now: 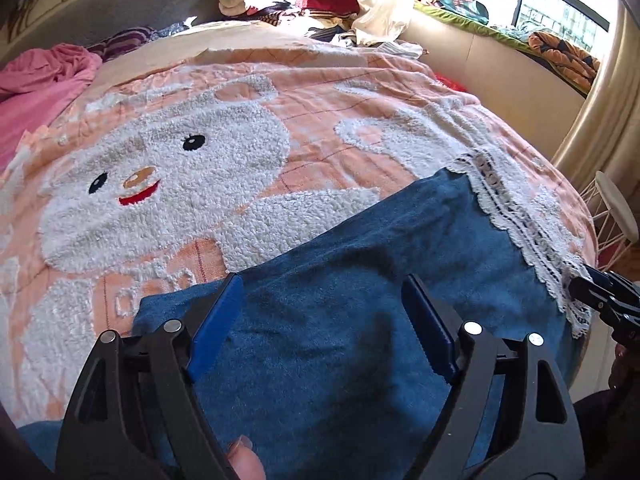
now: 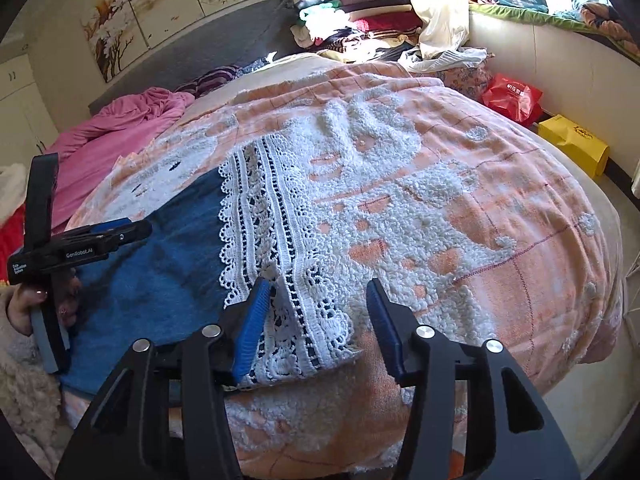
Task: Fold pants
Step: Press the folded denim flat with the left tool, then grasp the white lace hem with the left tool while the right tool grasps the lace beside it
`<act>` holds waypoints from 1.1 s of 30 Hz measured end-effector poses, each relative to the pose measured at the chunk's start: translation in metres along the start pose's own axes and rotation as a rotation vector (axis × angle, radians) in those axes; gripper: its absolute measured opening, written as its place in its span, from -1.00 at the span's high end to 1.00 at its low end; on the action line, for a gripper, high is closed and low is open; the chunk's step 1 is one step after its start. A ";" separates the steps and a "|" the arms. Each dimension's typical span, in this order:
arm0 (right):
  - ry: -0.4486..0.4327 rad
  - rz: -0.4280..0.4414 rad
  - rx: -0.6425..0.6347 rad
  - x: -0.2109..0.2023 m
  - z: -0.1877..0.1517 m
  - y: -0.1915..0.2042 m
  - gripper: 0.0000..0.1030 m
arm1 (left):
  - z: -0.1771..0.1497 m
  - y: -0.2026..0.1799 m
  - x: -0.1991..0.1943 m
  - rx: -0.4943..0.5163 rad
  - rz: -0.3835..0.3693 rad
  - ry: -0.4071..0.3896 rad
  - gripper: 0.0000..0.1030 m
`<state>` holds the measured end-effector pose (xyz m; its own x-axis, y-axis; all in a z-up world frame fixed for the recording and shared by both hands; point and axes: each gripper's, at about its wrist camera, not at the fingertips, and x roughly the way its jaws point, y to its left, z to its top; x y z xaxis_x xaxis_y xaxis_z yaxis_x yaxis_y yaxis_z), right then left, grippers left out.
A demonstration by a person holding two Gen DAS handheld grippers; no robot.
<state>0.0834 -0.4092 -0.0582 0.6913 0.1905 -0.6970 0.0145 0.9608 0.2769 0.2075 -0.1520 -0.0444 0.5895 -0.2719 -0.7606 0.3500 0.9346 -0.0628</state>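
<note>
A bed fills both views, covered by a peach blanket (image 1: 328, 120) with a fluffy white bear (image 1: 168, 184) stitched into it. On the blanket lie the pants (image 1: 340, 320), blue cloth with a band of white lace (image 2: 276, 248) along one end. In the left wrist view the pants spread from 6 o'clock up toward 2 o'clock, with the lace running down the right side at 3 o'clock. In the right wrist view the blue cloth sits at 9 o'clock and the lace runs from the centre down to 6 o'clock.

The left gripper (image 1: 324, 328) hangs over the blue cloth, its blue-padded jaws spread wide apart, nothing pinched between them. A fingertip (image 1: 244, 460) of the person shows at 6 o'clock under it. The right gripper (image 2: 318, 320) sits over the lace end; its jaws stand apart, the left pad touching the lace edge, the right pad clear of it over the blanket, so nothing is clamped.

From the right wrist view, the left gripper appears at 9 o'clock, held in a hand (image 2: 36, 300).

A pink sheet (image 2: 120, 128) lies bunched at 10 o'clock. Piled clothes (image 2: 352, 20) sit at 12 o'clock by the headboard. A red bag (image 2: 514, 98) and a yellow box (image 2: 572, 144) rest on the floor at 2 o'clock.
</note>
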 end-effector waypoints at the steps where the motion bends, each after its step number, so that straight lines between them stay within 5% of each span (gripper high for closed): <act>1: -0.012 0.001 -0.003 -0.004 0.000 0.001 0.00 | 0.000 -0.004 -0.008 0.017 0.003 -0.010 -0.46; 6: -0.056 0.027 -0.028 -0.022 0.000 0.010 -0.04 | -0.001 -0.025 -0.043 0.078 -0.013 -0.052 -0.47; 12: -0.116 0.062 -0.051 -0.047 0.000 0.022 -0.40 | 0.001 -0.047 -0.074 0.145 -0.032 -0.085 -0.65; 15: -0.144 0.063 -0.049 -0.058 0.000 0.022 -0.42 | 0.003 -0.056 -0.084 0.172 -0.033 -0.100 -0.75; 18: -0.170 0.057 -0.034 -0.066 0.000 0.021 -0.59 | 0.007 -0.066 -0.087 0.199 -0.026 -0.105 -0.78; 33: -0.181 0.023 -0.005 -0.068 -0.005 0.012 -0.83 | 0.023 -0.095 -0.067 0.245 -0.053 -0.080 -0.82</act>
<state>0.0330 -0.4094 -0.0105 0.8099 0.1732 -0.5605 -0.0056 0.9577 0.2878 0.1517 -0.2279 0.0279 0.6182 -0.3452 -0.7061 0.5418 0.8380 0.0647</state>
